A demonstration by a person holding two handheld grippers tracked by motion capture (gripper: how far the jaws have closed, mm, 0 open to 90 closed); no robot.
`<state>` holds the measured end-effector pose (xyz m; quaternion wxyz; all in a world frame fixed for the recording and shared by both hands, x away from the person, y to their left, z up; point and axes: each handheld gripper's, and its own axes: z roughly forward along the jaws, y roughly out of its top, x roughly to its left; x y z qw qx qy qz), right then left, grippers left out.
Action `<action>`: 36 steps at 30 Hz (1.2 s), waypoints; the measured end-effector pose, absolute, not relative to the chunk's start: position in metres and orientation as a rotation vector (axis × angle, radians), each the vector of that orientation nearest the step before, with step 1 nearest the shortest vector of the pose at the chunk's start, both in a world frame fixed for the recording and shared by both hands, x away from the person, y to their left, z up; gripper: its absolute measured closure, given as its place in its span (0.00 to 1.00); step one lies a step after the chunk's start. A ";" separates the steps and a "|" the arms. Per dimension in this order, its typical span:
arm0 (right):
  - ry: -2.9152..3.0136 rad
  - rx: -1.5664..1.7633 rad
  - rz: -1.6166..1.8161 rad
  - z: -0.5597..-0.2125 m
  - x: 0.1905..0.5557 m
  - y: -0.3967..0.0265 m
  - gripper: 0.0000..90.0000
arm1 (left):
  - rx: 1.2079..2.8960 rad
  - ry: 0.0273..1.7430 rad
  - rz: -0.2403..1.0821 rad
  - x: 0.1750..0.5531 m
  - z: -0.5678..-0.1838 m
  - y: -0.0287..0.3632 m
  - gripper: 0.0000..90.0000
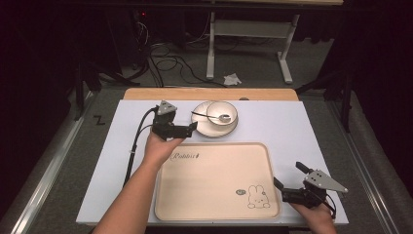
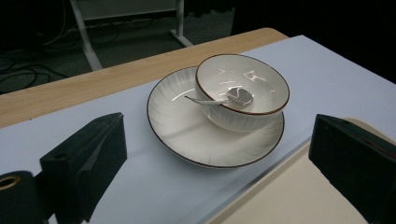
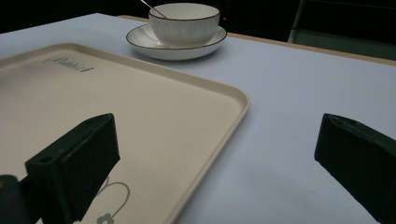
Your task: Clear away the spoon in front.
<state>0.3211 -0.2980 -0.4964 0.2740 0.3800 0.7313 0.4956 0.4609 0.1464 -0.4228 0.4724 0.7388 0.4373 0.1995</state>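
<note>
A white bowl (image 1: pixel 222 112) with a brown rim stands on a matching plate (image 1: pixel 204 127) at the back of the mat, and a metal spoon (image 1: pixel 214 116) rests in the bowl. My left gripper (image 1: pixel 189 129) is open just left of the plate, its jaws pointing at it. In the left gripper view the plate (image 2: pixel 187 126), bowl (image 2: pixel 243 88) and spoon (image 2: pixel 224 98) lie ahead between the jaws. A cream tray (image 1: pixel 214 180) with a rabbit print lies in front. My right gripper (image 1: pixel 290 175) is open, straddling the tray's (image 3: pixel 116 102) right rim near the front corner.
A pale blue mat (image 1: pixel 292 126) covers the wooden table (image 1: pixel 209 93). Beyond the table are floor cables (image 1: pixel 170 63) and a white frame's legs (image 1: pixel 210 53). The tray holds nothing.
</note>
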 end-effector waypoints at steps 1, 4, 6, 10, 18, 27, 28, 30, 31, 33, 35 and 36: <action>1.968 1.020 1.338 -0.497 0.322 -0.298 0.01 | 1.809 1.074 0.487 0.464 -0.423 0.146 0.06; 1.965 1.042 1.342 -0.497 0.323 -0.299 0.01 | 1.811 1.098 0.474 0.472 -0.424 0.144 0.07; 1.962 1.038 1.354 -0.497 0.322 -0.299 0.01 | 1.812 1.113 0.482 0.477 -0.423 0.143 0.08; 1.962 1.029 1.358 -0.496 0.321 -0.298 0.01 | 1.825 1.124 0.490 0.485 -0.419 0.140 0.10; 1.965 1.047 1.378 -0.497 0.322 -0.298 0.01 | 1.790 1.153 0.456 0.498 -0.421 0.136 0.10; 1.961 1.059 1.395 -0.498 0.323 -0.299 0.01 | 1.759 1.218 0.408 0.515 -0.434 0.125 0.29; 1.962 1.056 1.396 -0.497 0.322 -0.299 0.01 | 1.753 1.231 0.405 0.517 -0.435 0.124 0.33; 1.963 1.052 1.403 -0.497 0.322 -0.298 0.01 | 1.748 1.237 0.386 0.519 -0.437 0.123 0.38; 1.964 1.054 1.407 -0.497 0.322 -0.298 0.01 | 1.757 1.239 0.392 0.520 -0.437 0.121 0.40; 1.964 1.050 1.408 -0.497 0.322 -0.298 0.01 | 1.759 1.255 0.397 0.521 -0.439 0.120 0.43; 1.965 1.055 1.405 -0.497 0.323 -0.298 0.01 | 1.767 1.269 0.397 0.521 -0.440 0.120 0.47; 1.965 1.058 1.403 -0.497 0.323 -0.298 0.01 | 1.765 1.273 0.391 0.521 -0.441 0.120 0.50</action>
